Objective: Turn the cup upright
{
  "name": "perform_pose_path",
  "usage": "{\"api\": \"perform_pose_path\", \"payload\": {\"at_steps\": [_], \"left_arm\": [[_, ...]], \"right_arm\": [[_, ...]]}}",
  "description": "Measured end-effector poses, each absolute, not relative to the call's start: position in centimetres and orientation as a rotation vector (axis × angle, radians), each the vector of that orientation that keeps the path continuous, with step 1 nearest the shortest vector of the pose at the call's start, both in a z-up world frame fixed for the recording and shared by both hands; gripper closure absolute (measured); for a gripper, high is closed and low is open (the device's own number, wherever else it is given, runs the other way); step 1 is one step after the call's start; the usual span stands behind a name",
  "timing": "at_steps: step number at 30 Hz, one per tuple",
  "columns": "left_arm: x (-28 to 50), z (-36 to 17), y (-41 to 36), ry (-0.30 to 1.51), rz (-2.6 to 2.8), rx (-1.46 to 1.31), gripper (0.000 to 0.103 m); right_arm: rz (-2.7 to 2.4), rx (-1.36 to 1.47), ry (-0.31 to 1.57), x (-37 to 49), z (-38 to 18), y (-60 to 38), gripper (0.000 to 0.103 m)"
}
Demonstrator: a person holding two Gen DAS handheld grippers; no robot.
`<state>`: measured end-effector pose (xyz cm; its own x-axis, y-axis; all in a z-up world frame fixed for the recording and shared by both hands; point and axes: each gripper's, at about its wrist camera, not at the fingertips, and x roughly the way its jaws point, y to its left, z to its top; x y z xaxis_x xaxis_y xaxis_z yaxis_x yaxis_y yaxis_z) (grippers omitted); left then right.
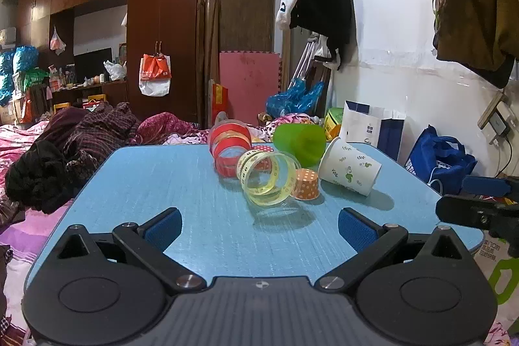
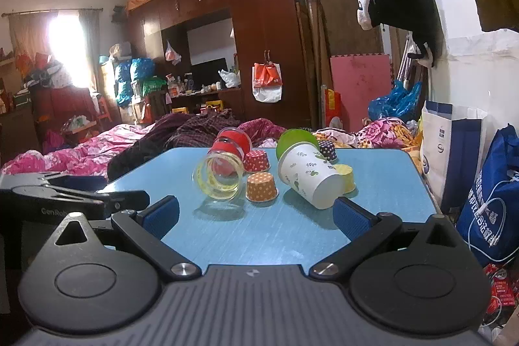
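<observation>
Several cups lie tipped on the blue table. A white paper cup with green leaves lies on its side; in the right wrist view its base faces me. A clear cup with yellow bands lies on its side, mouth toward me. A clear cup with red bands and a green cup lie behind. My left gripper is open and empty, short of the cups. My right gripper is open and empty; its right fingertip is close to the white cup's base.
Small dotted paper cups sit upside down: orange, red, dark, and a yellow one. A bed with blankets lies beyond the table. Bags stand at the right edge.
</observation>
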<state>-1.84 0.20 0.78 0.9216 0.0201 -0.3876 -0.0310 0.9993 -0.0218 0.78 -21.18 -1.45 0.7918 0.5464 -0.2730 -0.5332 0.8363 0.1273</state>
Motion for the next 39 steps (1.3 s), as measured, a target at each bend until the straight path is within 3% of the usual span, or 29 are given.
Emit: {"api": "perform_pose_path", "payload": {"at_steps": [39], "left_arm": [[-1.23,0.31,0.47,0.421,0.009,-0.041,0.0]], "right_arm": [[0.594,0.042,0.32,0.62,-1.76,-21.44,0.001]]}}
